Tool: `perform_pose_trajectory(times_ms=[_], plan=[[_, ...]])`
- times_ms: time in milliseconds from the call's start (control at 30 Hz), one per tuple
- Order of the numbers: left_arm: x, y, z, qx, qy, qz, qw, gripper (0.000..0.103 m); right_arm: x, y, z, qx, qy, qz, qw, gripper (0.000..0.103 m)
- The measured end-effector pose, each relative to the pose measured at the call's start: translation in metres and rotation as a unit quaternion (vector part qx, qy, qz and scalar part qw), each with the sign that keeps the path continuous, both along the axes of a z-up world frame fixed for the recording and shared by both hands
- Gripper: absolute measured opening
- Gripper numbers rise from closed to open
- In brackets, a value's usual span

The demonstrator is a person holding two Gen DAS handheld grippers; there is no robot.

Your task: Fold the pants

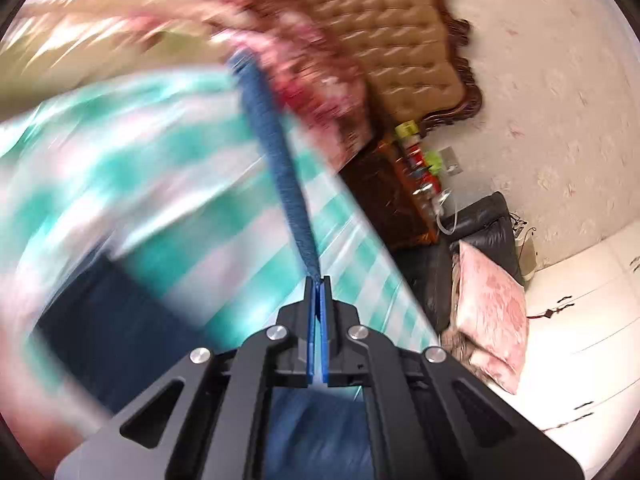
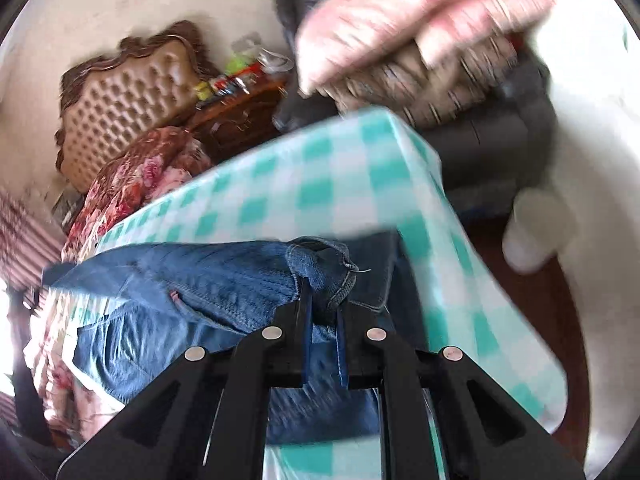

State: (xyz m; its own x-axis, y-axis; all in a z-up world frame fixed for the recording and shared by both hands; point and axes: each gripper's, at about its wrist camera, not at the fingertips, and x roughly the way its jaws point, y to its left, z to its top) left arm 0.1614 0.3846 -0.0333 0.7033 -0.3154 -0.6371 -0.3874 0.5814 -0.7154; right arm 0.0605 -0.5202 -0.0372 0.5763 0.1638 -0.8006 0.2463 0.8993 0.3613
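Between the left fingers a thin edge of the jeans is pinched, the blue pads pressed nearly together on it. From that pinch the denim runs away in a taut, narrow band, seen edge-on, toward the far part of the cloth. The tautness suggests the hem is being held up and stretched so that a straight fold line can be formed.

The right fingers are closed narrowly on a bunched corner of the same jeans, a stitched seam and a loose thread being visible just above the tips. From there the rest of the denim spreads to the left, partly lifted, partly resting on the tabletop, which is covered by a green-and-white checked cloth. A darker denim part lies just right of the grip, flat on the cloth.

With two edges gripped at once, the garment is judged to be in mid-fold, carried rather than laid. Heavy blur in the left view hides how the far end lies.

Beyond the tabletop, a tufted headboard, a floral quilt and a pink cushion are noted.
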Motion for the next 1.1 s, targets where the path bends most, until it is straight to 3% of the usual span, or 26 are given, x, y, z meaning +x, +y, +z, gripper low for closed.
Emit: perform_pose_trajectory(times_ms=[67, 100, 133, 200, 300, 467, 500, 600, 767, 833, 867, 933, 1000, 1067, 1100], plan=[[-0.047, 0.002, -0.050, -0.014, 0.042, 0.008, 0.9990, 0.001, -0.010, -0.002, -0.034, -0.006, 0.059, -0.012, 0.998, 0.015], [-0.063, 0.006, -0.071, -0.027, 0.057, 0.011, 0.9980, 0.001, -0.018, -0.005, -0.052, 0.011, 0.078, -0.020, 0.997, 0.023], [-0.082, 0.007, -0.101, -0.049, 0.076, 0.019, 0.9957, 0.001, -0.024, -0.006, -0.062, 0.021, 0.088, -0.031, 0.995, 0.028], [-0.106, 0.006, -0.124, -0.064, 0.069, 0.027, 0.9952, 0.001, -0.040, -0.009, -0.071, 0.039, 0.086, -0.053, 0.994, 0.031], [-0.119, 0.002, -0.124, -0.064, 0.039, 0.026, 0.9968, 0.001, -0.061, -0.012, -0.065, 0.080, 0.064, -0.096, 0.990, 0.043], [-0.114, -0.001, -0.117, -0.056, 0.026, 0.017, 0.9979, 0.001, -0.072, -0.011, -0.061, 0.154, 0.028, -0.130, 0.979, 0.048], [-0.113, -0.001, -0.117, -0.057, 0.024, 0.016, 0.9980, 0.001, -0.070, -0.003, -0.060, 0.160, 0.027, -0.130, 0.978, 0.053], [-0.107, 0.001, -0.119, -0.064, 0.021, 0.018, 0.9976, 0.001, -0.062, 0.007, -0.063, 0.164, 0.034, -0.128, 0.978, 0.054], [-0.116, 0.012, -0.133, -0.094, 0.013, 0.029, 0.9951, 0.001, -0.054, 0.008, -0.073, 0.145, 0.049, -0.147, 0.977, 0.054], [-0.117, 0.014, -0.135, -0.106, 0.007, 0.033, 0.9938, 0.002, -0.051, 0.011, -0.070, 0.126, 0.047, -0.149, 0.980, 0.044], [-0.117, 0.014, -0.138, -0.111, 0.007, 0.033, 0.9932, 0.007, -0.049, 0.013, -0.070, 0.122, 0.050, -0.147, 0.980, 0.028], [-0.118, 0.015, -0.139, -0.113, 0.006, 0.036, 0.9929, 0.015, -0.045, 0.016, -0.069, 0.115, 0.058, -0.147, 0.981, 0.024], [-0.115, 0.015, -0.141, -0.117, 0.011, 0.040, 0.9923, 0.031, -0.042, 0.019, -0.067, 0.098, 0.060, -0.140, 0.983, 0.018], [-0.110, 0.017, -0.145, -0.120, 0.022, 0.041, 0.9917, 0.031, -0.038, 0.020, -0.064, 0.090, 0.061, -0.136, 0.985, 0.014], [-0.106, 0.019, -0.147, -0.120, 0.031, 0.042, 0.9915, 0.008, -0.036, 0.020, -0.062, 0.086, 0.062, -0.134, 0.985, 0.012]])
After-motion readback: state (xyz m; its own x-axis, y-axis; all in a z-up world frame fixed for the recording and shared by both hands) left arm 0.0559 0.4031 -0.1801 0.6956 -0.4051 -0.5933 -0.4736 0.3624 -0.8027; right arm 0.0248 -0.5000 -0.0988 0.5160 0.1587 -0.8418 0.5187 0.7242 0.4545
